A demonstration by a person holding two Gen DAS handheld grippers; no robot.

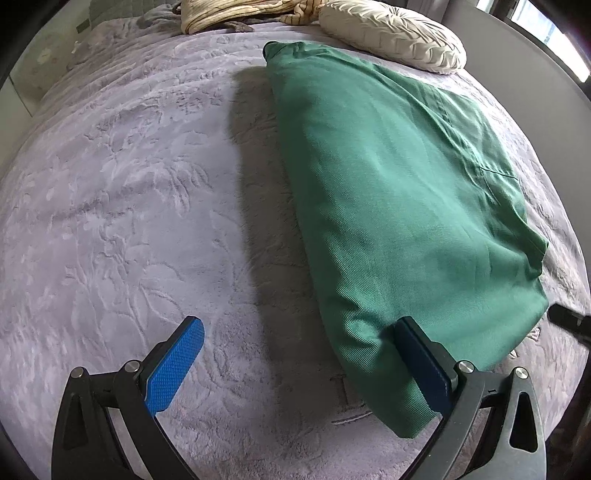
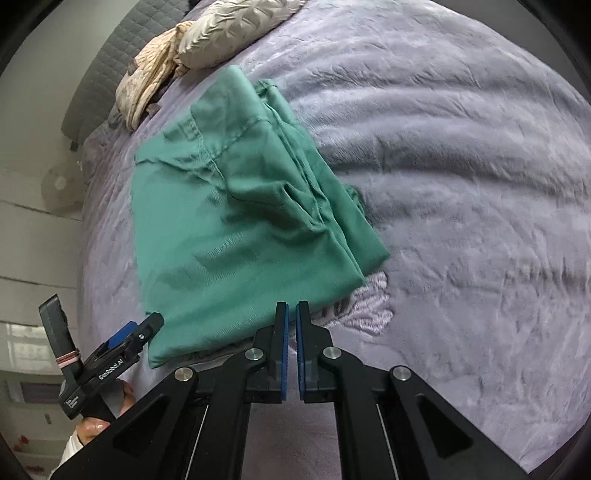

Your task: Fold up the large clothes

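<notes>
The folded green garment [image 1: 399, 192] is laid on the purple bedspread [image 1: 122, 206], wide bare room beside it. A pillow [image 1: 391, 33] is seen beyond. The left gripper [image 1: 299, 339] is spread apart (nothing clamped); the right gripper [image 2: 292, 317] is closed, empty.

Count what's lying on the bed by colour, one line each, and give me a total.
Green: 1, the folded garment
Cream: 2, the round cushion and the crumpled cloth
Total: 3, all on the lilac blanket
</notes>
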